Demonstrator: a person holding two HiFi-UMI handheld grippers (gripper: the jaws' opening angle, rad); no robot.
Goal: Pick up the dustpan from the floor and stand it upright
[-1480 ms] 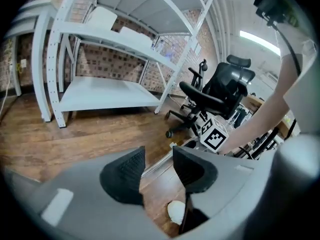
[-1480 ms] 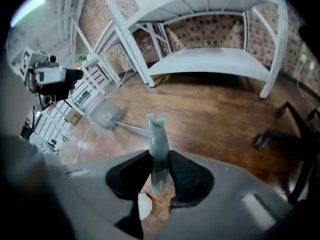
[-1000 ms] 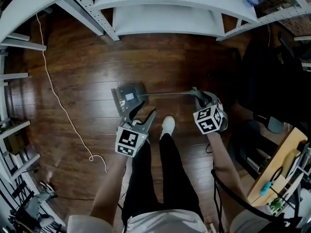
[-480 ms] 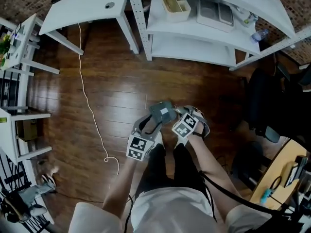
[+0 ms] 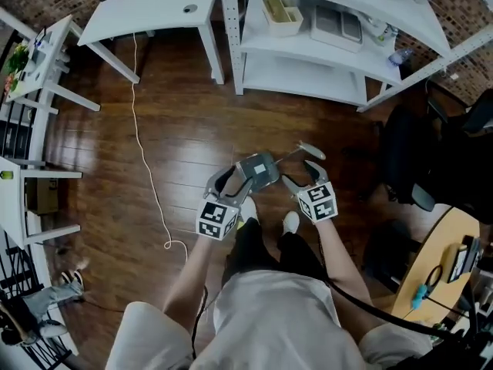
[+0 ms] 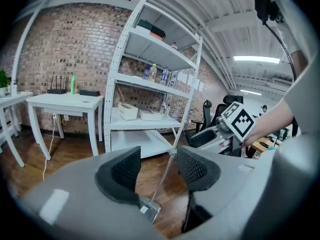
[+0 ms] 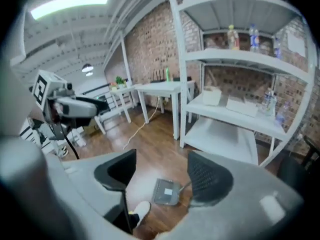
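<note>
Spreading across the frame, the dark wooden floor (image 5: 154,129) carried the white shelf unit (image 5: 300,79) at the top. At centre, just ahead of your shoes (image 5: 248,206), the grey dustpan (image 5: 258,172) sat pan-down on that floor, its thin handle slanting up to the right. Your left gripper (image 6: 159,169) was opening with that handle in the gap, pads clear of it. Your right gripper (image 7: 162,174) was opening on nothing.

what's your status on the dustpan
Left gripper and right gripper both opening, nothing gripped. Dustpan stands on floor between them, handle up. Only the person's shoes nearby.
</note>
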